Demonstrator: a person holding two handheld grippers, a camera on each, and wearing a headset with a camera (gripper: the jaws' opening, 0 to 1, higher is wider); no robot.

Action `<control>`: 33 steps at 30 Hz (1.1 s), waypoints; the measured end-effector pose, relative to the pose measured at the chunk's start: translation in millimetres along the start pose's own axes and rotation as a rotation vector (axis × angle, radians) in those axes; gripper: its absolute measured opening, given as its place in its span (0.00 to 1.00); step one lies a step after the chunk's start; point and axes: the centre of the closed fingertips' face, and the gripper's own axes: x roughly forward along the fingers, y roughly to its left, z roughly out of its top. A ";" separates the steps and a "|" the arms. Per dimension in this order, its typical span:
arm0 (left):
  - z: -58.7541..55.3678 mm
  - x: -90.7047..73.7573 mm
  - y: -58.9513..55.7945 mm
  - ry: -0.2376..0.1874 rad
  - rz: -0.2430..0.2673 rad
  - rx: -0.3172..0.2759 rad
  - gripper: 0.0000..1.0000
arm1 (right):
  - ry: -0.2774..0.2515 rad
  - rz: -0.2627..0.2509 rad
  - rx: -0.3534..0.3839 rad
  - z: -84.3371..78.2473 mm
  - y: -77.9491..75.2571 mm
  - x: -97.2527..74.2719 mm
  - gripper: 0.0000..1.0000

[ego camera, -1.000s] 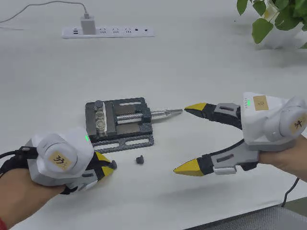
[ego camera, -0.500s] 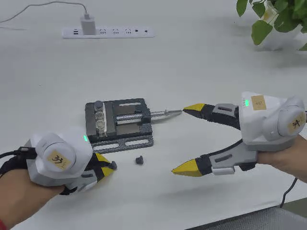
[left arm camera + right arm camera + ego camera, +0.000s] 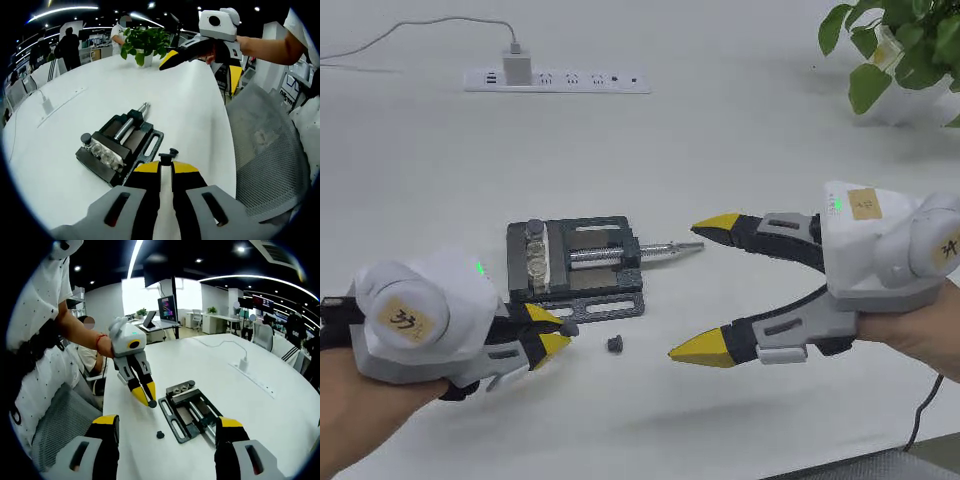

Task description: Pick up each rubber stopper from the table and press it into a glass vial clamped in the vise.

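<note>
— White tabletop [image 3: 770,130], nearly bare. Where is the stopper?

— One rubber stopper [image 3: 169,152] is pinched at the very tips of the left gripper [image 3: 552,333], whose jaws are drawn in narrow on it. A second stopper [image 3: 615,344] lies loose on the tabletop just in front of the vise [image 3: 582,300], between the two grippers.

— How will it handle?

— Small, light and soft, I judge. Rubber gives under pressure and grips well, but it could roll or pop out if squeezed off-centre. It is best taken across its sides, leaving the plug end free.

— And the glass vials [image 3: 534,258]?

— They stand in a row, clamped in the vise, and the farthest looks already capped. Glass is brittle, so press straight down, never sideways.

— The other gripper?

— The right gripper [image 3: 683,290] hovers spread wide, holding nothing, just beyond the vise screw [image 3: 665,247]. A power strip [image 3: 556,80] and a potted plant [image 3: 890,50] sit well apart at the back.
</note>
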 end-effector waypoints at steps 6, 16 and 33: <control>31.2 -17.1 -6.3 -0.090 -0.002 0.007 0.04 | -0.021 0.049 -0.014 29.4 9.7 5.5 0.66; 64.5 -34.5 -20.1 -0.173 -0.018 0.050 0.04 | 0.002 0.161 -0.068 46.7 25.3 16.2 0.45; 80.8 -46.6 -40.1 -0.208 -0.062 0.137 0.04 | 0.072 0.295 -0.119 56.6 51.1 25.8 0.15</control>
